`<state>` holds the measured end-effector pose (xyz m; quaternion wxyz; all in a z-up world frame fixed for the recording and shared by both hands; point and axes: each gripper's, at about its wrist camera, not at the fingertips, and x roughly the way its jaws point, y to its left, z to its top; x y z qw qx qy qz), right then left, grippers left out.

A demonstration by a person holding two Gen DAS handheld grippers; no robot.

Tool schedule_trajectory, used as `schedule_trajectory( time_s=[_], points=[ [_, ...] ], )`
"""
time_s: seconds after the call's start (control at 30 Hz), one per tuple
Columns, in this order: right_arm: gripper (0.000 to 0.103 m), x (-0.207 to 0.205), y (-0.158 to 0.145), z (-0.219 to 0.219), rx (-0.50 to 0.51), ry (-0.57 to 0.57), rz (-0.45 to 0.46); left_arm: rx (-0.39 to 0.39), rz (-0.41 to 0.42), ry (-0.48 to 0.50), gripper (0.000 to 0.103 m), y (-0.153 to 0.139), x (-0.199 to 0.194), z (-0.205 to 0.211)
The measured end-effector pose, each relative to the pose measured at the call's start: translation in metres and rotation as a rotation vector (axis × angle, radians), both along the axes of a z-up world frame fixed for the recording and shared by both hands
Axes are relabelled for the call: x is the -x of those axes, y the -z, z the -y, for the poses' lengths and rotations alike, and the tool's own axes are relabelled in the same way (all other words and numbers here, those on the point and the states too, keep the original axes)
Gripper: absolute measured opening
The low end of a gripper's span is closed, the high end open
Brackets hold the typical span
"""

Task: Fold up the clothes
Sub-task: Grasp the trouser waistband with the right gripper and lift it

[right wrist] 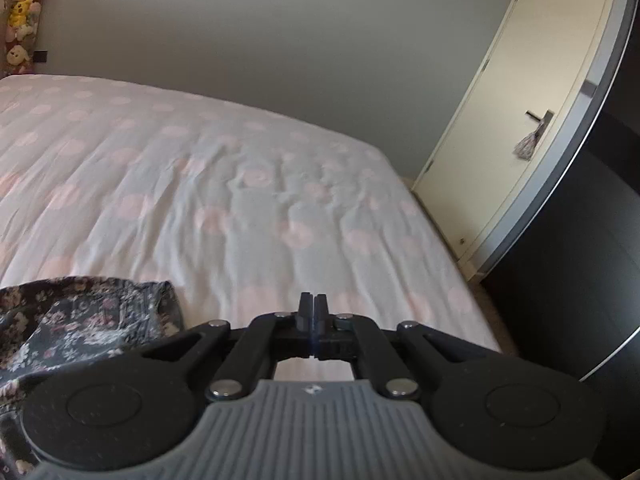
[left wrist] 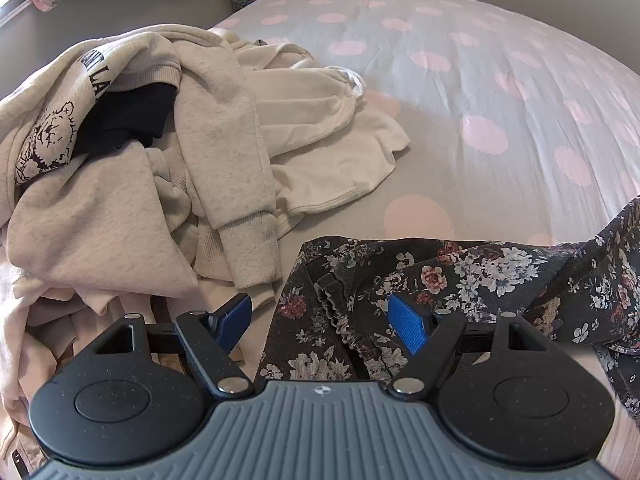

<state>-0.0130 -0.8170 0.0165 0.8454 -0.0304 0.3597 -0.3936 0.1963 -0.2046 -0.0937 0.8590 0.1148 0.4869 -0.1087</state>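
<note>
A dark floral garment (left wrist: 460, 276) lies crumpled on the bed just ahead of my left gripper (left wrist: 322, 322). The left gripper is open, its blue pads (left wrist: 406, 322) spread wide over the garment's near edge, gripping nothing. In the right wrist view the same floral garment (right wrist: 80, 316) lies at the lower left. My right gripper (right wrist: 312, 306) is shut with nothing between its pads, above the bare sheet to the right of the garment.
A heap of clothes lies left: a beige bear-print sweatshirt (left wrist: 132, 184), a black item (left wrist: 128, 120), a white garment (left wrist: 320, 140). The bed has a grey sheet with pink dots (left wrist: 500, 92). A door (right wrist: 520, 120) and dark cabinet (right wrist: 580, 280) stand right of the bed.
</note>
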Motion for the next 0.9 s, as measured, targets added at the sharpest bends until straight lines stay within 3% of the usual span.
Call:
schedule_trajectory(
  time_s=[0.13, 0.17, 0.2, 0.27, 0.37, 0.47, 0.6, 0.77, 0.87, 0.9],
  points=[
    [0.005, -0.013, 0.033, 0.002, -0.135, -0.048, 0.033, -0.014, -0.001, 0.012, 0.075, 0.0, 0.001, 0.004],
    [0.011, -0.016, 0.042, -0.001, -0.173, -0.062, 0.044, -0.019, 0.001, 0.019, 0.075, 0.0, 0.003, 0.006],
    [0.025, -0.022, 0.049, -0.002, -0.203, -0.07, 0.052, -0.02, -0.002, 0.026, 0.075, 0.0, 0.004, 0.008],
    [0.046, -0.036, 0.063, 0.001, -0.265, -0.09, 0.071, -0.008, -0.006, 0.044, 0.075, 0.0, 0.006, 0.012],
    [0.049, -0.057, 0.082, 0.01, -0.341, -0.094, 0.077, 0.023, -0.01, 0.074, 0.075, -0.001, 0.01, 0.019],
    [0.063, -0.078, 0.101, 0.021, -0.411, -0.086, 0.071, 0.034, -0.037, 0.101, 0.075, 0.002, 0.012, 0.026],
    [0.071, -0.107, 0.126, 0.037, -0.503, -0.074, 0.063, 0.035, -0.064, 0.155, 0.075, 0.01, 0.018, 0.031],
    [0.068, -0.136, 0.154, 0.052, -0.616, -0.062, 0.066, 0.005, -0.1, 0.184, 0.075, 0.024, 0.023, 0.033],
    [0.027, -0.135, 0.154, 0.051, -0.64, -0.062, 0.085, -0.012, -0.127, 0.219, 0.075, 0.031, 0.028, 0.038],
    [0.02, -0.133, 0.151, 0.051, -0.624, -0.064, 0.09, -0.018, -0.128, 0.237, 0.075, 0.032, 0.03, 0.042]
  ],
)
